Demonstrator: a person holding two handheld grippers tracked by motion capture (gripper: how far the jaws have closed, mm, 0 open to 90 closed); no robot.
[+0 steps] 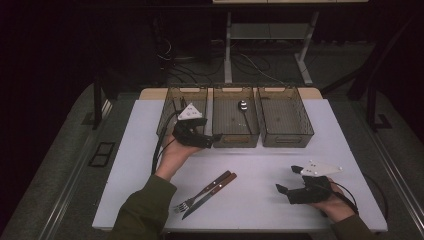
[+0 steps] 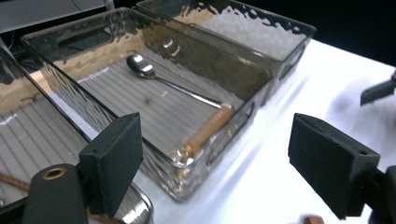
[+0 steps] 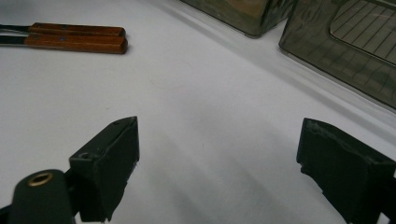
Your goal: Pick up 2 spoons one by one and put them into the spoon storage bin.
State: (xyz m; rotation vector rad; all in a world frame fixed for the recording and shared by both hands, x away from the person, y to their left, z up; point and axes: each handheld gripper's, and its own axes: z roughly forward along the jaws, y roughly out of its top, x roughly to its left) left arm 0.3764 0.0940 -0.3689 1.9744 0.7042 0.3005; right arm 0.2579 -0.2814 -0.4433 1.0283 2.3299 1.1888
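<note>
A spoon [image 1: 243, 112] with a wooden handle lies in the middle bin [image 1: 235, 141] of three smoky see-through bins; in the left gripper view the spoon [image 2: 173, 86] runs lengthwise on the ribbed floor. My left gripper [image 1: 214, 140] is held at that bin's near left corner, jaws open [image 2: 219, 158], nothing between the pads. A fork [image 1: 203, 190] and a knife [image 1: 209, 197] with wooden handles lie side by side at the table's front centre. My right gripper [image 1: 288, 179] rests at the front right, open [image 3: 219, 158] and empty, with the two wooden handles [image 3: 77, 37] far off to its left.
The left bin [image 1: 170, 107] and right bin [image 1: 285, 140] flank the middle one along the back of the white table [image 1: 260, 165]. Dark floor, cables and a desk frame lie beyond the table's far edge.
</note>
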